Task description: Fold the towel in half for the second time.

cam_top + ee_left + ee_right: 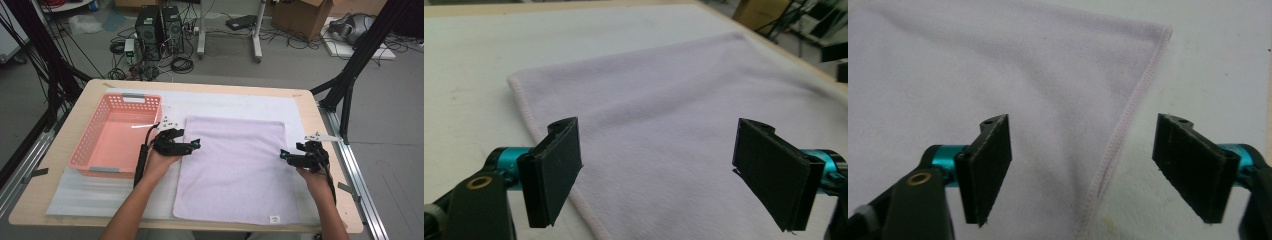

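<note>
Towel (232,167) lies flat and unfolded on the tabletop (60,150); my left claw (196,144) and right claw (283,155) straddle its side edges, jaws apart, nothing gripped yet.

Pale lilac towel (235,167), flat and unfolded on the white-padded table, beside pink basket.

Black tongs (196,145) with flat square pads, teal collars, trailing black cables.

Looks like a robotics lab: two PC towers (160,27) on the floor w/ tangled cables (181,64), black camera-rig struts (361,50) beside the desk (70,117), cardboard box (300,17) at the back.
</note>
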A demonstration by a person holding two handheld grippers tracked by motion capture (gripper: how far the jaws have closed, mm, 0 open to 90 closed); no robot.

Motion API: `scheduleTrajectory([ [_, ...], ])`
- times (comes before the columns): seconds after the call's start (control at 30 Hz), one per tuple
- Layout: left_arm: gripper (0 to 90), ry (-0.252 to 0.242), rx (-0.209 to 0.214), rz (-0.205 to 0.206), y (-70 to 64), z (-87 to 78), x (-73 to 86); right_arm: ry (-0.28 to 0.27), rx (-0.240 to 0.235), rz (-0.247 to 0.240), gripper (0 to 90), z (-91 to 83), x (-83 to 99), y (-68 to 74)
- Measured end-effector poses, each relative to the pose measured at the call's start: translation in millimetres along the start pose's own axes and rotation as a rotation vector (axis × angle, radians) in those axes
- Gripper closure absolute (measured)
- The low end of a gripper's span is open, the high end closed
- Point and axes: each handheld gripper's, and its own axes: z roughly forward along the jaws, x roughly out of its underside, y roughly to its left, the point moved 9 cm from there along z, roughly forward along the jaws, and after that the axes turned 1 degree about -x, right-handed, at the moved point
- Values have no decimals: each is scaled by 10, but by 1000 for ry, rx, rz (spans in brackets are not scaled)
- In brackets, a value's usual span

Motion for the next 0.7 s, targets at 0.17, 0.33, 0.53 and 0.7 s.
scheduleTrajectory([
  [0.17,208,39,-25,-16,57,151,17,18,21,42,330,112,-66,-100],
  [0.33,237,88,-54,-33,58,263,79,77,60,59,333,275,-9,-196],
  [0.53,239,148,-91,-42,92,362,197,110,95,58,344,383,47,-257],
  [0.7,334,140,-142,-44,156,351,178,110,99,48,489,382,31,-253],
])
